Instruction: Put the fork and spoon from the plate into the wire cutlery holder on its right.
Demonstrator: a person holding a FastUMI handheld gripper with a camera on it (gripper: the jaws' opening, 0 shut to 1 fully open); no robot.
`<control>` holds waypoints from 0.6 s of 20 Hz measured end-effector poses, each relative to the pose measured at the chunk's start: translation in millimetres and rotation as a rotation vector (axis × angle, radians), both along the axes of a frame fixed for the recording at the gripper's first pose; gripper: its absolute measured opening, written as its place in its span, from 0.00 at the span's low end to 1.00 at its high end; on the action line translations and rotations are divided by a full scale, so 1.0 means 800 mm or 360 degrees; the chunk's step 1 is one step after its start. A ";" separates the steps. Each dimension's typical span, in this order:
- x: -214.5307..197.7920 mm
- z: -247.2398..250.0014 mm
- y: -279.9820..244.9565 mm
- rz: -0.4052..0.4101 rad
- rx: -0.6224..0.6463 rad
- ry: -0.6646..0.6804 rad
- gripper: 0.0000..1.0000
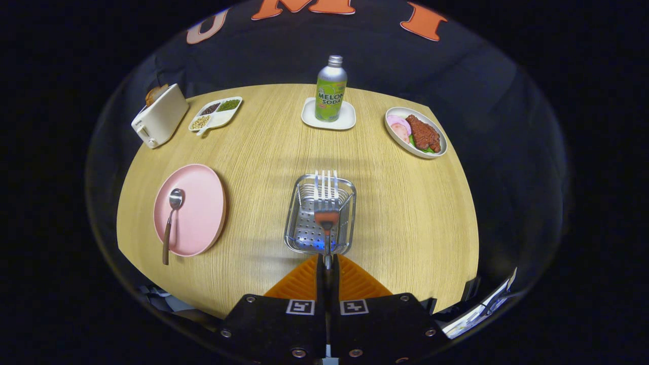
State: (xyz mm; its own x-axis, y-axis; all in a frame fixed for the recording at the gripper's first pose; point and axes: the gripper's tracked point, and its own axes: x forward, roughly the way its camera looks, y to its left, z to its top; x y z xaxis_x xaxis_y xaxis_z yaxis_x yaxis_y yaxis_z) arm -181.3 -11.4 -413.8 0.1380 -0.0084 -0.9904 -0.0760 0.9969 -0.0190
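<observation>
Steel fork (326, 203) with its slim handle is sitting pinched between the two fingers of the gripper (327, 263), which are pressing together on it with almost no gap between them. Its tines are pointing straight ahead and are hanging over the shiny wire cutlery holder (304, 230) with the perforated floor, which is standing just ahead of the fingertips on the pale wooden table (263, 152). Off to the left of the fingers, the round pink plate (195, 218) is lying well apart from the holder, and the brown-handled metal spoon (170, 223) is resting on it with its handle sticking out over the near rim. Farther beyond the holder, a green soda bottle (330, 91) is standing upright on a white square coaster (310, 117).
</observation>
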 end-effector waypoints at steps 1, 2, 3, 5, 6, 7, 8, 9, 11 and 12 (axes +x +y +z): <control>0.000 -0.001 -0.001 -0.0013 0.0008 0.0006 0.04; 0.000 -0.003 -0.002 -0.0027 0.0011 0.0012 0.05; 0.002 -0.003 -0.002 -0.0037 0.0017 0.0013 0.05; 0.003 -0.003 -0.001 -0.0052 0.0037 0.0021 0.07; 0.004 -0.003 -0.002 -0.0057 0.0042 0.0019 0.07; 0.007 -0.004 -0.003 -0.0056 0.0040 0.0012 0.08; 0.009 -0.004 -0.006 -0.0060 0.0031 -0.0002 0.08; 0.014 -0.004 -0.008 -0.0067 0.0025 -0.0018 0.08; 0.023 -0.002 -0.005 -0.0072 0.0048 -0.0057 0.09; 0.026 0.001 -0.003 -0.0063 0.0069 -0.0081 0.10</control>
